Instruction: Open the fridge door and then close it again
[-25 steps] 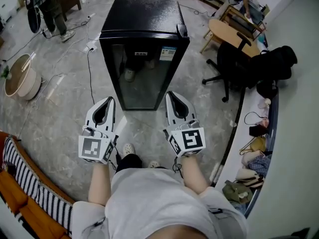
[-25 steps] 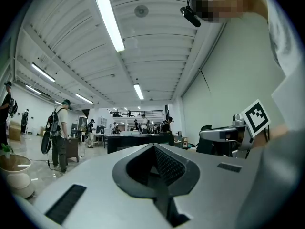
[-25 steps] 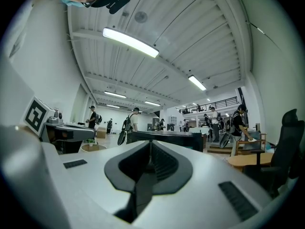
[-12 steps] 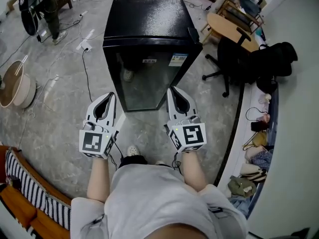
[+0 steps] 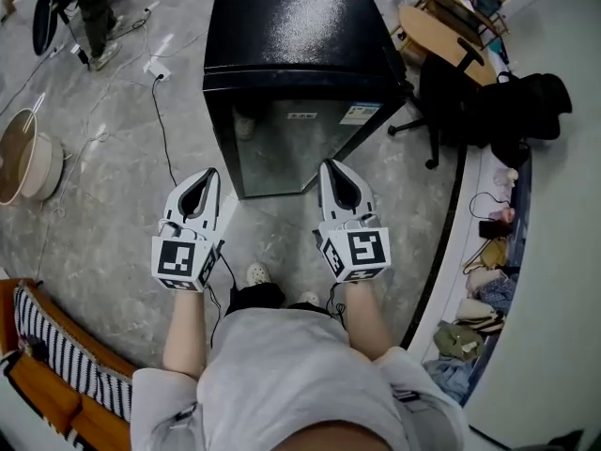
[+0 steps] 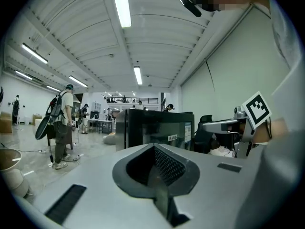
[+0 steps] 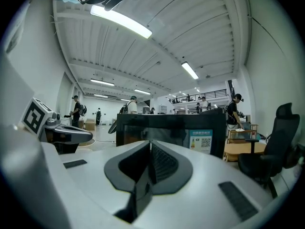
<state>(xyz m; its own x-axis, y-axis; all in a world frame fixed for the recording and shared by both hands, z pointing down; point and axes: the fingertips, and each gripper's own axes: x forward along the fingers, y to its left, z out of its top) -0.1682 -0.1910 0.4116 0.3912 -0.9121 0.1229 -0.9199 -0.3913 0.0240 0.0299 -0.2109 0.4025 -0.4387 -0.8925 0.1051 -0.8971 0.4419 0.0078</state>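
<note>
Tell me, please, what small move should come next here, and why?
Probably move both hands forward toward the fridge and open one gripper's tongs. Its door is shut, and the left gripper and right gripper both hang short of it, tongs closed on nothing, so neither can take the door's edge yet.

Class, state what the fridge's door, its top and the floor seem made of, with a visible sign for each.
Fridge door: probably glass in a black frame; it shows reflections.
Fridge top: black, perhaps painted metal or plastic; speckled sheen under the lights.
Floor: grey, mottled, smooth; polished stone or concrete, unclear which.
</note>
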